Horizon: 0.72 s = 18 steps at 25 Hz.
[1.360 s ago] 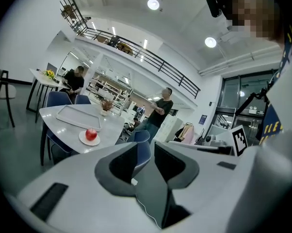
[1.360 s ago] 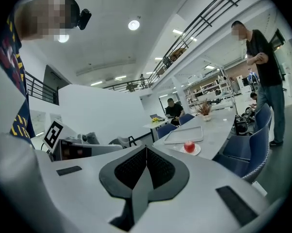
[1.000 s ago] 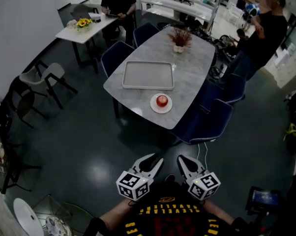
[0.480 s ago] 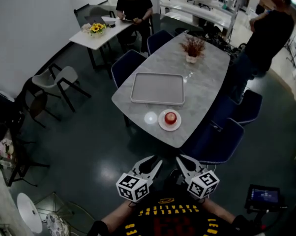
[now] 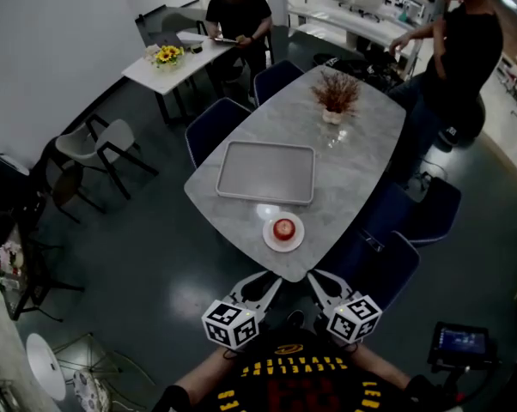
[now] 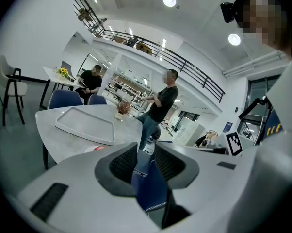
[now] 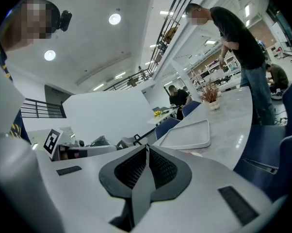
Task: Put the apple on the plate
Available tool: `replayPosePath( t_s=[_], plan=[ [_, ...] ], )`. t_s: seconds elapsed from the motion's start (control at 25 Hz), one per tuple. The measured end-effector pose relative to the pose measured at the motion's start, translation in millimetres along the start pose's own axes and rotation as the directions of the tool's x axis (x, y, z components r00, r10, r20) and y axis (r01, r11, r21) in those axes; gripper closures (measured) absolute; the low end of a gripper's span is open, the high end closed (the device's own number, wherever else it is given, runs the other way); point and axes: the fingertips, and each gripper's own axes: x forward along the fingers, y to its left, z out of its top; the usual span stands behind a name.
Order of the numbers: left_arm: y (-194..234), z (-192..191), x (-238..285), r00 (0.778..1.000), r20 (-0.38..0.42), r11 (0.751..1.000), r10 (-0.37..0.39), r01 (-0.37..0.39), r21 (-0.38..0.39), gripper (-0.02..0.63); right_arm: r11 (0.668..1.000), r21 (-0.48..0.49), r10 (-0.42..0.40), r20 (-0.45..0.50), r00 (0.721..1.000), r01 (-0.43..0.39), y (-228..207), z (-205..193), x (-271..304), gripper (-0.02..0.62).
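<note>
1. While you hold both grippers just short of the table's (image 5: 353, 170) near end, your left gripper (image 6: 146, 148) stands open and empty, and your right gripper (image 7: 146, 147) is closed on nothing.
2. The apple (image 5: 283, 227) sits on the plate (image 5: 269, 239) at the table's near end.
3. Farther along the table lies the tray (image 5: 265, 172), then a potted plant (image 5: 333, 97).

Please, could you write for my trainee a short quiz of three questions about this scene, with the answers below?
1. True or false: the apple sits on the plate.
2. What lies in the grey tray? A) a cup B) nothing C) a flower pot
3. Fill in: the left tongs stand ___, with nothing between them.
Key: 1 true; 2 B; 3 open.
</note>
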Motion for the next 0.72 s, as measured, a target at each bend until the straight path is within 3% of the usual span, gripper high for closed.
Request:
replayPosePath(
  t_s=[0.24, 0.52, 0.72],
  plan=[
    [21.9, -4.6, 32.6, 0.998, -0.039, 0.998, 0.057, -0.058, -0.022, 0.494, 0.999, 0.022, -0.034, -0.057, 0.998, 0.036, -51.2, -6.9, 6.4, 0.588],
    [87.5, -19.5, 61.4, 0.987, -0.114, 0.991, 0.116, -0.123, -0.058, 0.494, 0.992, 0.053, -0.107, -0.121, 0.987, 0.114, -108.9, -26.2, 35.0, 0.586],
    [145.9, -41.2, 84.5, 0.965, -0.232, 0.988, 0.122, -0.141, -0.068, 0.494, 0.977, 0.080, -0.182, -0.189, 0.965, 0.200, -137.6, -45.7, 69.3, 0.537]
  ],
)
